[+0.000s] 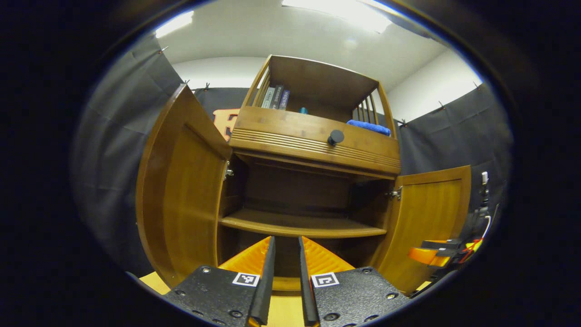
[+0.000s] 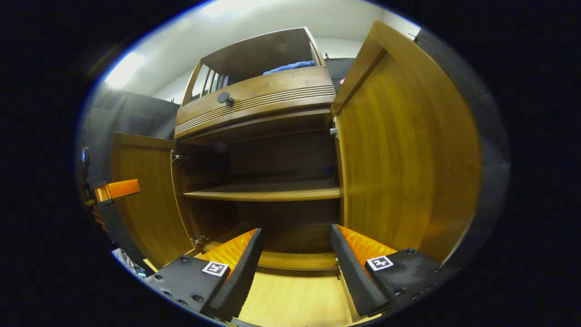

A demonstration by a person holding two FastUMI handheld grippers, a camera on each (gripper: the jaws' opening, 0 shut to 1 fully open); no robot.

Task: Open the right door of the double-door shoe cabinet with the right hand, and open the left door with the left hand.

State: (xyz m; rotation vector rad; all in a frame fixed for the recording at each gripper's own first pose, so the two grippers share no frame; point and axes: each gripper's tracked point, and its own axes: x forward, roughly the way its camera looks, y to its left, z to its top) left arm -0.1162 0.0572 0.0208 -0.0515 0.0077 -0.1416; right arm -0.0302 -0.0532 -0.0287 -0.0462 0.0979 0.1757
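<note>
Already, in the left gripper view, both doors of the brown wooden double-door shoe cabinet [image 1: 299,200] are seen swung wide. The tall brown wooden left door [image 1: 181,190] is stood out from the cabinet's left edge, and the brown wooden right door [image 1: 431,218] is hung open from the right edge. Between them the dark interior is exposed, crossed by a single wooden shelf board [image 1: 299,226]. Above the opening a ribbed wooden drawer front [image 1: 313,141] is fitted with a round black knob [image 1: 336,136]. In the open top compartment a row of upright books [image 1: 275,97] is kept at the left end and a folded blue cloth [image 1: 368,126] at the right end. The left gripper [image 1: 286,263] is pointed at the lower opening, its fingers parted by a narrow gap with nothing between them. The right gripper [image 1: 431,254] is seen just in front of the right door's lower part.

In the right gripper view, the same cabinet [image 2: 272,172] is faced from low down. The right door [image 2: 408,154] is seen close at the right, the left door [image 2: 145,195] farther off at the left, and the shelf board [image 2: 268,194] between. The knob [image 2: 223,97] and blue cloth [image 2: 290,67] are seen above. The right gripper [image 2: 295,254] is held with fingers spread wide, grasping nothing, over a pale wooden floor [image 2: 295,299]. The left gripper [image 2: 115,190] is seen beside the left door's outer edge.
</note>
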